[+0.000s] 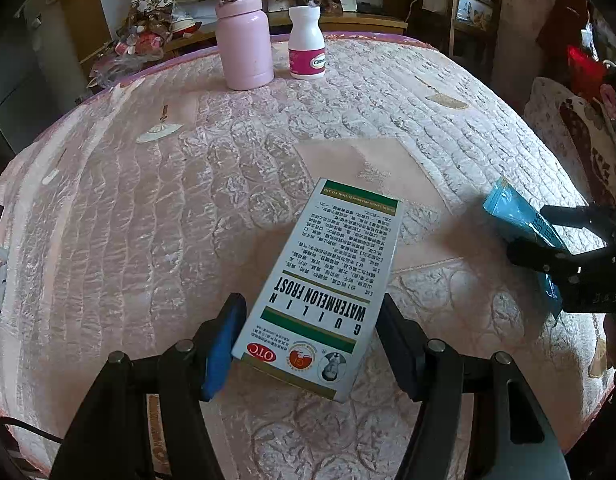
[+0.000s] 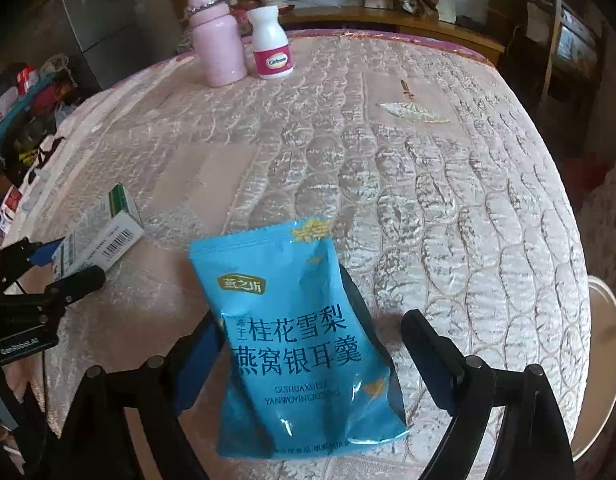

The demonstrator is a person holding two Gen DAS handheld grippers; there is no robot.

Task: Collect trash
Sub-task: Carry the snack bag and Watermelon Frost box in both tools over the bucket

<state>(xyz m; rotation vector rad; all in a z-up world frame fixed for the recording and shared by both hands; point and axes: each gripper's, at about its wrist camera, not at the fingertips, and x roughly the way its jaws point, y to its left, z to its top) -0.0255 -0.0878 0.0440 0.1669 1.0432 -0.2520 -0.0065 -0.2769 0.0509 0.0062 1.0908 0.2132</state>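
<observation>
Trash collection stands midway: left gripper jaws clamp the medicine box, while the blue food packet sits between the right gripper jaws, spread wide, over the quilted bed.

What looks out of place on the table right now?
The blue pouch sits tilted between the right gripper jaws, a clear gap on one side. The medicine box lies angled between the left gripper jaws. The pink bottle and white bottle stand upright.

Black claw frames, blue pads (silver pivot screws).
</observation>
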